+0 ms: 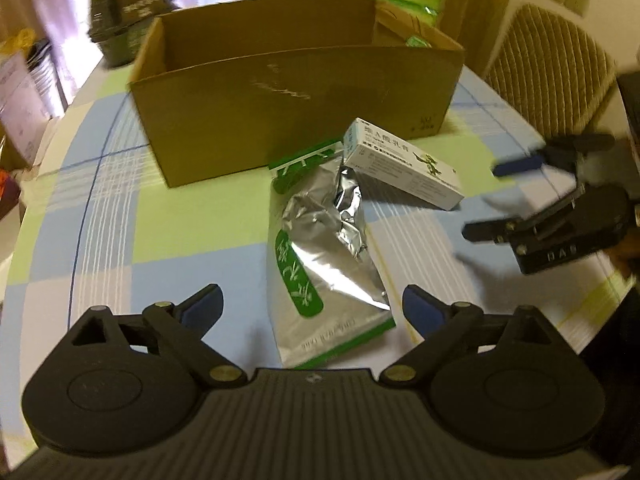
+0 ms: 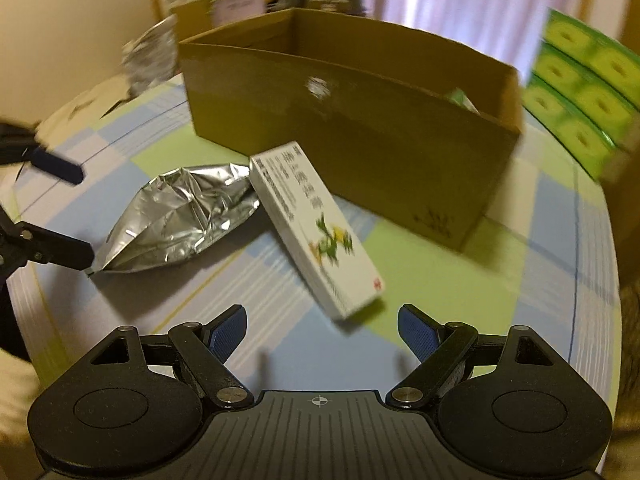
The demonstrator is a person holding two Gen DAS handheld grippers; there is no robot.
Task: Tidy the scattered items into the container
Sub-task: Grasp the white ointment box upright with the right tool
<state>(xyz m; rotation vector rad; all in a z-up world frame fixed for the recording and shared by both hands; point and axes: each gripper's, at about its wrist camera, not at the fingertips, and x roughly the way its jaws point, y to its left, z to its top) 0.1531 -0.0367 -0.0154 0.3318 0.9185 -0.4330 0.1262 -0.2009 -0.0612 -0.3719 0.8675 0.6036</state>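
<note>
— Left wrist view: what is seen before the cardboard box (image 1: 296, 116)?
— A silver foil pouch (image 1: 324, 264) and a white carton (image 1: 404, 164) are laid on the checked table (image 1: 120, 208), just in front of the box, touching each other.
— And the tools?
— The left tool (image 1: 312, 308) is spread wide, nothing held; the right tool (image 2: 322, 332) likewise, near the carton.

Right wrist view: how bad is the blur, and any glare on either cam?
Right wrist view: motion smear across the cardboard box and white carton, its print unreadable; own tongs stay sharp. Left wrist view: steadier, but the right tongs streak at the edge. Foil pouch throws bright glare in both; the fisheye bows the box rims.
</note>
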